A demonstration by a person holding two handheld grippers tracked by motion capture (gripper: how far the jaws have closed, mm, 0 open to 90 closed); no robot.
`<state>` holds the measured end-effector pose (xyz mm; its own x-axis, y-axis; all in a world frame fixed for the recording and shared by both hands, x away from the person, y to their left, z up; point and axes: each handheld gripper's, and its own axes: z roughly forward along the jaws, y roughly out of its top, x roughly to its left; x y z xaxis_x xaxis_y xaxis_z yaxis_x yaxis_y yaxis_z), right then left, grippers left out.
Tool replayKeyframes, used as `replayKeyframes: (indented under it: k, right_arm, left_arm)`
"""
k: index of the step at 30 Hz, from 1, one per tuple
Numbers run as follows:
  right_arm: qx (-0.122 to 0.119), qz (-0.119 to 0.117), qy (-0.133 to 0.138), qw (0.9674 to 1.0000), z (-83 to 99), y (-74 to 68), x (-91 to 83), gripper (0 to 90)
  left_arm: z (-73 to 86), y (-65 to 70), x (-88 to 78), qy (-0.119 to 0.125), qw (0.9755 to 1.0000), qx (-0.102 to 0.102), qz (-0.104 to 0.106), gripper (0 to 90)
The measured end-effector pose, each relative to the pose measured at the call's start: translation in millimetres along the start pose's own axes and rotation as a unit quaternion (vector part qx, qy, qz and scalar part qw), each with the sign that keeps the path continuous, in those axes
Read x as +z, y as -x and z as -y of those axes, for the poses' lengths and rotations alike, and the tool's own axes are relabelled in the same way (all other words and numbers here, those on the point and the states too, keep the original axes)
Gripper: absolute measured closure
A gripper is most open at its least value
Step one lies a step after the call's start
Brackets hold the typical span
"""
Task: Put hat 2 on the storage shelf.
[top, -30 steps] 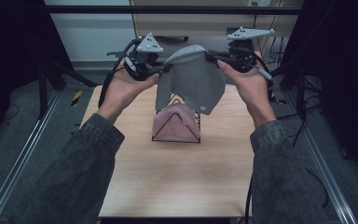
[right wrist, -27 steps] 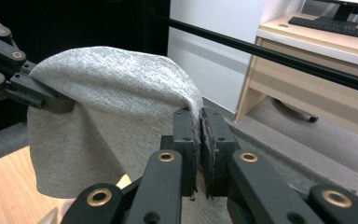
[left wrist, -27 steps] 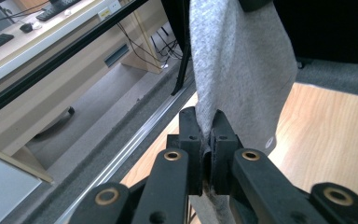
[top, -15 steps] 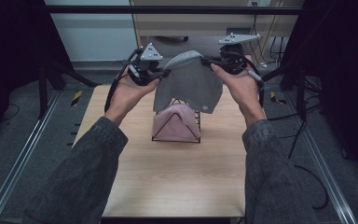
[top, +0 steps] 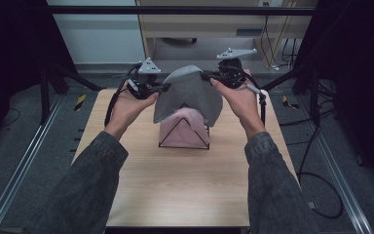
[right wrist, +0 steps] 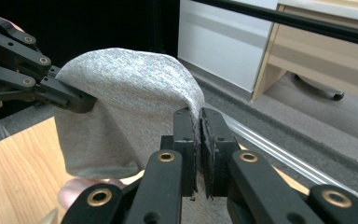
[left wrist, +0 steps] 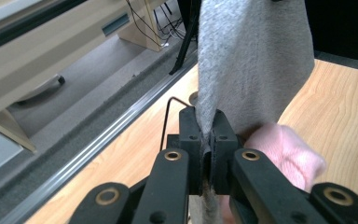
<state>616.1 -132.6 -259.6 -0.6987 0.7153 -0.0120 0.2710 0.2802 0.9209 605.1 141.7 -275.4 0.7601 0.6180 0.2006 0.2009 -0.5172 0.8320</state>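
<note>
Over the table (top: 185,195) — both tools pinch a raised grey cloth (top: 187,92).

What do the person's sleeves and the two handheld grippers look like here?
Both sleeves are dark grey denim-like fabric. The left gripper and right gripper are black, each topped by a grey three-cornered plate and trailing a black cable. Up close, their linkage arms carry brass-coloured rivets.

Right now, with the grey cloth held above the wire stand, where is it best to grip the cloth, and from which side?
Probably at its two upper edges, as now: the left gripper pinches the left edge of the grey cloth and the right gripper the right, each from its own side. Held so, it hangs spread above the pink cloth on the wire stand.
</note>
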Motion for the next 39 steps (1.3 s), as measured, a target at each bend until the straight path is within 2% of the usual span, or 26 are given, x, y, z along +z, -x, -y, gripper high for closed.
replayKeyframes:
  k: [4, 7, 20, 33, 39]
  right_arm:
    - [0.006, -0.003, -0.004, 1.0, 8.7, -2.2, 5.4, 85.6]
    - [0.011, -0.005, -0.01, 0.9999, 14.6, -3.4, 10.6, 85.6]
    - [0.006, -0.013, -0.033, 0.9994, 30.9, -12.7, 22.9, 85.6]
    - [0.002, -0.017, -0.054, 0.9984, 43.1, -17.1, 33.6, 85.6]
    - [0.004, -0.017, -0.061, 0.998, 48.2, -19.8, 38.8, 85.5]
  left_arm:
    - [8.9, 0.5, 4.4, 0.001, 0.9999, -0.013, 0.006, 86.6]
    - [15.7, 1.0, 8.1, -0.009, 0.9999, -0.013, 0.004, 86.6]
    - [44.6, -0.5, 17.0, -0.014, 0.999, -0.041, 0.014, 86.5]
    - [62.0, -2.3, 27.3, -0.026, 0.9982, -0.053, 0.015, 86.5]
    - [68.4, 1.0, 32.5, -0.033, 0.9979, -0.055, 0.011, 86.5]
